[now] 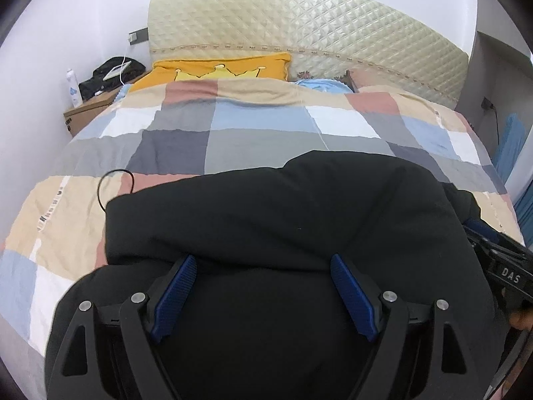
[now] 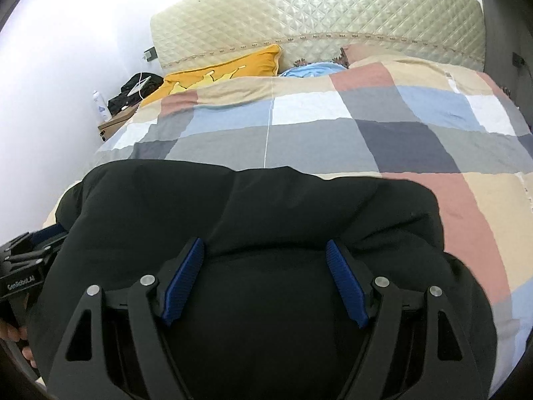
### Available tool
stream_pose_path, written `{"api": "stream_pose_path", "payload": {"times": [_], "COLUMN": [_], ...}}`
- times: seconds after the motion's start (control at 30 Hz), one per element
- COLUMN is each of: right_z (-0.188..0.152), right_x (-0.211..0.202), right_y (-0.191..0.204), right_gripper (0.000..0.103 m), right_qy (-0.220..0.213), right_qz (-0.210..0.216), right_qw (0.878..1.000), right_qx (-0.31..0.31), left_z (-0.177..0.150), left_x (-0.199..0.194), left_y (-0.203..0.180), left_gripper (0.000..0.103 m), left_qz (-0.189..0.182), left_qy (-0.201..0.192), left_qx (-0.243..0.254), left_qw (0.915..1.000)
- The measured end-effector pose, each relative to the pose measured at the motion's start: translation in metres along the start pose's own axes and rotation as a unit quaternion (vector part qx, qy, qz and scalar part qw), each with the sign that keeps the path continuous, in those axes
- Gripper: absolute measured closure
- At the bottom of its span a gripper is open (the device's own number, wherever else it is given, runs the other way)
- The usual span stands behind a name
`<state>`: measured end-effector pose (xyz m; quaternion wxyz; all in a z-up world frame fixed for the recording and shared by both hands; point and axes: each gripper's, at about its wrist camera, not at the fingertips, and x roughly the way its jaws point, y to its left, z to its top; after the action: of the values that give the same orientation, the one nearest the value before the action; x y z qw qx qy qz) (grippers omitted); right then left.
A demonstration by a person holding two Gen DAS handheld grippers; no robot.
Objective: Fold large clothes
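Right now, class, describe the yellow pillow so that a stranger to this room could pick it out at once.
Start at the quilted cream headboard at the far end of the bed. Below its left part, behind the checked quilt, leans the yellow pillow. It alone is bright mustard yellow with a paler crown shape; the cloth beside it is light blue.

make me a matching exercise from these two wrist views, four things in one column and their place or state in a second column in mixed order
Things:
1. bulky black padded garment
2. mustard yellow pillow with a crown print
3. white spray bottle
4. left gripper

Places or states:
A. standing on the wooden bedside table
B. open, blue pads spread over black fabric
C. lying folded on the near end of the checked quilt
D. propped against the quilted cream headboard

Pairs: 1-C, 2-D, 3-A, 4-B
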<state>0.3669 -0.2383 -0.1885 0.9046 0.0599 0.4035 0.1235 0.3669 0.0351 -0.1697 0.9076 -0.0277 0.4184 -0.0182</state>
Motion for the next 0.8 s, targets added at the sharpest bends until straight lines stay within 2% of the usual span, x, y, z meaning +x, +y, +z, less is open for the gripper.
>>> {"api": "stream_pose_path", "payload": {"times": [0.2,0.43,0.57,0.7,0.77,0.8], "right_z": [-0.007,-0.011,-0.009,-0.002,-0.003,-0.004], "right_x": [0.008,-0.005,-0.02,-0.039,-0.038,-0.033], "right_y": [0.007,0.002,-0.005,-0.019,-0.027,-0.03], "right_gripper": [0.026,0.026,0.026,0.026,0.026,0.026], "right_qy": [-0.006,-0.011,-0.018,-0.036,-0.025,-0.013], "right_qz": [-0.02,-0.003,0.001,-0.006,-0.024,-0.044], "right_qw": [1.0,1.0,1.0,0.999,0.999,0.999], "right_qx": [-0.021,-0.018,-0.016,-0.015,-0.018,-0.023], "left_z": [-0.005,-0.011,-0.008,0.002,0.002,0.001], "left_x": [0.001,-0.009,-0.024,-0.041,-0.037,-0.03], "left_y": [-0.004,0.001,0.006,0.032,0.045,0.05], "left_gripper": [0.019,0.02,0.02,0.02,0.02,0.02], "left_qz": [0.002,0.002,0.023,0.071,0.082,0.082], "left_qy": [-0.009,-0.023,-0.04,-0.074,-0.062,-0.044], "left_qx": [0.005,-0.009,0.0,-0.017,-0.027,-0.03], "left_qw": [0.9999,0.9997,0.9989,0.9946,0.9943,0.9953]}}
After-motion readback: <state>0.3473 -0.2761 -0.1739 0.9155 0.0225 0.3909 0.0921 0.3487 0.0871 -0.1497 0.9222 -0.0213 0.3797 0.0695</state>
